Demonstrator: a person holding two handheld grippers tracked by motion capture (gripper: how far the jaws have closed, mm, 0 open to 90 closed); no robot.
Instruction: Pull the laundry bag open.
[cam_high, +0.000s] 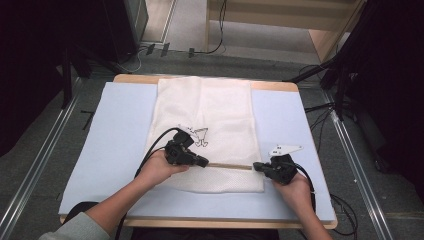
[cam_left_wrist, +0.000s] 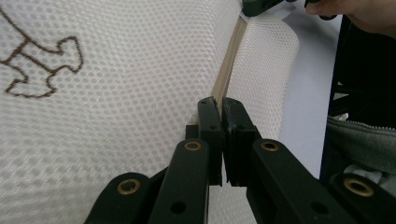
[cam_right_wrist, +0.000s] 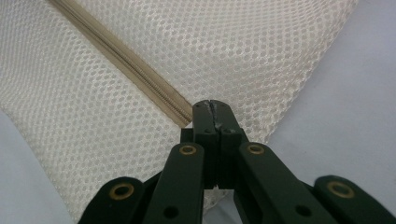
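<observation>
Bench: a wooden-edged bench (cam_high: 205, 78) covered by a pale blue mat (cam_high: 112, 130), seen from the high view.
Mesh bag: a white mesh bag (cam_high: 210, 115) lies flat along the middle of the mat, running from the far edge toward the near side; a small brown outline figure (cam_high: 200, 136) is printed near its centre.
Zipper: a tan zipper (cam_high: 230, 166) runs left to right across the bag's near end, between the two tongs.
Left tongs: the left tongs (cam_left_wrist: 218, 103) are at the zipper's left part, jaws pressed together on the zipper line; they look closed on the zipper (cam_left_wrist: 229, 65).
Right tongs: the right tongs (cam_right_wrist: 214, 105) sit at the zipper's right end by the bag's right edge, jaws closed tight where the zipper (cam_right_wrist: 126, 65) ends; whether they pinch the zipper end or the mesh there I cannot tell.
Hands: the left hand (cam_high: 157, 170) and the right hand (cam_high: 295, 187) come in from the near edge, each holding its tongs.
</observation>
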